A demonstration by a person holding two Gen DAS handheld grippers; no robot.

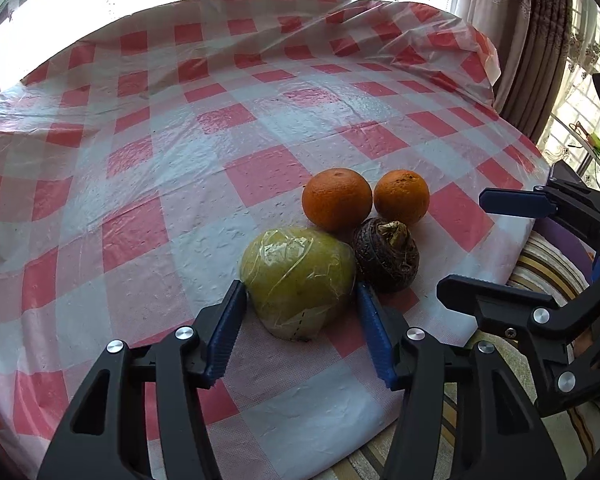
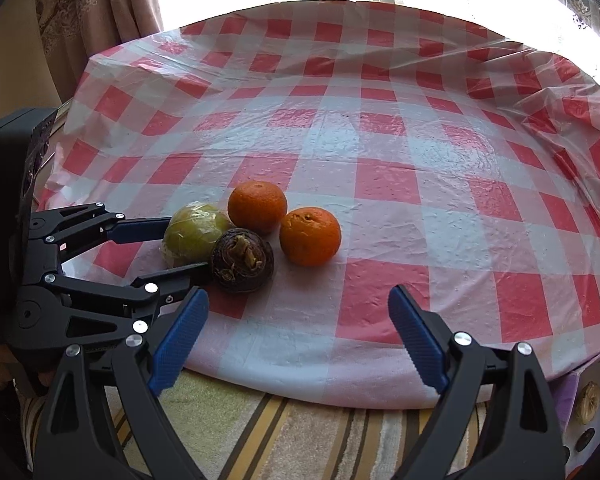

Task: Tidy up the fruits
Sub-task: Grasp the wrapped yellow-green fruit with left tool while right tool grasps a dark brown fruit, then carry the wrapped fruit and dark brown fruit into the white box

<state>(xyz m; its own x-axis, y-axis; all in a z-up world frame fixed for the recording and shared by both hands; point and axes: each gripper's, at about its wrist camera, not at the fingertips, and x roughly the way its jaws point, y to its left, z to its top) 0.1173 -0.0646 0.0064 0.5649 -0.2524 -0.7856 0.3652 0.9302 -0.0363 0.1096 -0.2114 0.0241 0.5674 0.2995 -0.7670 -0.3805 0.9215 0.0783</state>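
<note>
A green fruit wrapped in clear film (image 1: 296, 276) lies on the red-and-white checked tablecloth (image 1: 140, 184) near its front edge. My left gripper (image 1: 300, 286) is shut on it, with one blue pad against each side; the right wrist view shows the same grip (image 2: 186, 246). Touching the fruit's right side is a dark brown round fruit (image 1: 386, 254) with a dried stem. Two oranges (image 1: 337, 199) (image 1: 401, 197) sit just behind, side by side. My right gripper (image 2: 298, 292) stands open over the table's front edge with nothing between its pads, to the right of the fruits (image 1: 460, 242).
A striped fabric (image 2: 300, 440) lies below the table's near edge. Curtains (image 1: 540, 40) hang at the right of a bright window behind the table. The cloth rises in folds at the far right corner (image 1: 440, 40).
</note>
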